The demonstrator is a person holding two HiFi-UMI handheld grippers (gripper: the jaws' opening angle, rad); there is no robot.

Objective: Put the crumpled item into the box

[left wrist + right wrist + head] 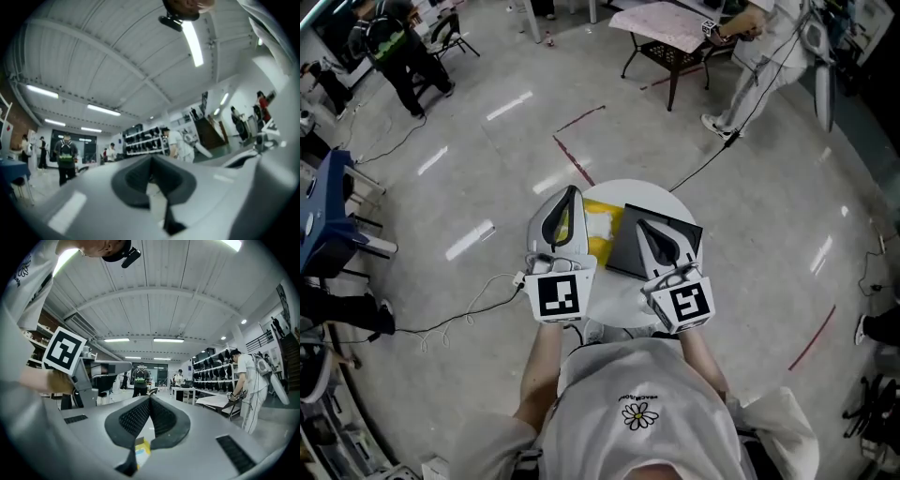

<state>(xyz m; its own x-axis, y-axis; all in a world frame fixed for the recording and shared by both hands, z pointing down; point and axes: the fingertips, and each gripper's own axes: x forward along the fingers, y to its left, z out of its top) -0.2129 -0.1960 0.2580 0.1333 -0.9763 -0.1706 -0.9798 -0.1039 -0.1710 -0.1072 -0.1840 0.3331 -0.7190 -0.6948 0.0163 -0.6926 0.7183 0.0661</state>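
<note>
Grippers hovered mid-frame over the round white table [661, 192], left gripper [572, 193] and right gripper [640, 226] each with jaws pressed together on nothing, seemingly poised to begin, since the yellow crumpled item [602, 225] lay just left of the dark grey box [628, 246], not yet inside.

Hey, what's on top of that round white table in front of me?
A yellow crumpled item and a dark grey box lie on the round white table. The left tool covers the item's left side, the right tool much of the box; its inside cannot be seen.
</note>
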